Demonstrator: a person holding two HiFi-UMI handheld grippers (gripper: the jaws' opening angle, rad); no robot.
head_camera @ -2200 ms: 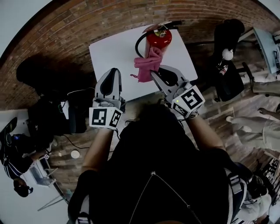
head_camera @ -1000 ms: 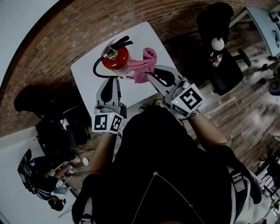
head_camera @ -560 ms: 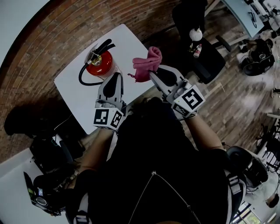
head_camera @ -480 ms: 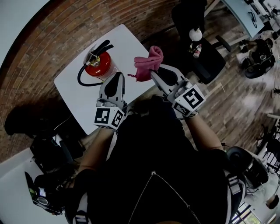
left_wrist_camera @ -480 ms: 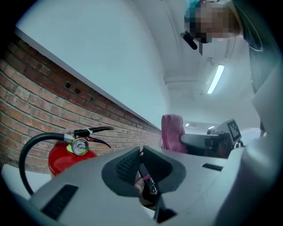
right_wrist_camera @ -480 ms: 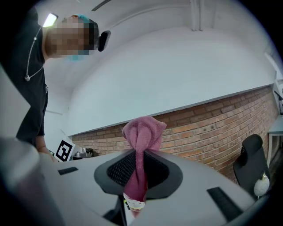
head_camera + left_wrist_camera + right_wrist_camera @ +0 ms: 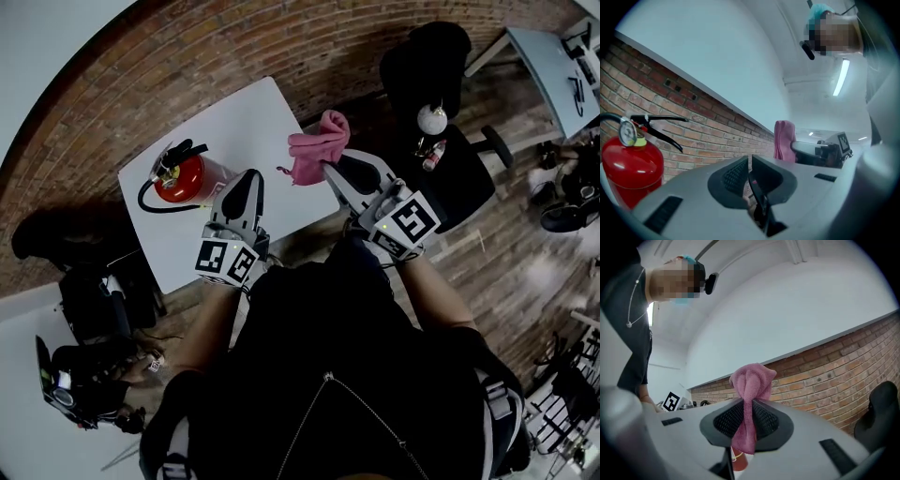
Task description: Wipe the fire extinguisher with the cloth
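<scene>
**Cloth clamped in right gripper, extinguisher not being touched**

Right gripper (image 7: 328,167) is pinching the pink cloth (image 7: 314,155). In the right gripper view its jaws are closing on the middle of the cloth (image 7: 749,380); one bunch is sticking up above the pads and a tail is hanging below.

Left gripper (image 7: 251,176) is carrying nothing. In the left gripper view its jaws are sitting together with only a thin slit between them.

The red fire extinguisher (image 7: 183,178) is standing upright on the white table (image 7: 253,122), toward the table's left end in the head view, with its black hose looping beside it. The left gripper is pointing just to the right of it, near but apart.

The cloth is hanging over the table's right side, well apart from the extinguisher. The left gripper view is showing the extinguisher (image 7: 630,168) at frame left and the cloth (image 7: 784,138) at centre-right, against a brick wall (image 7: 693,136).
</scene>
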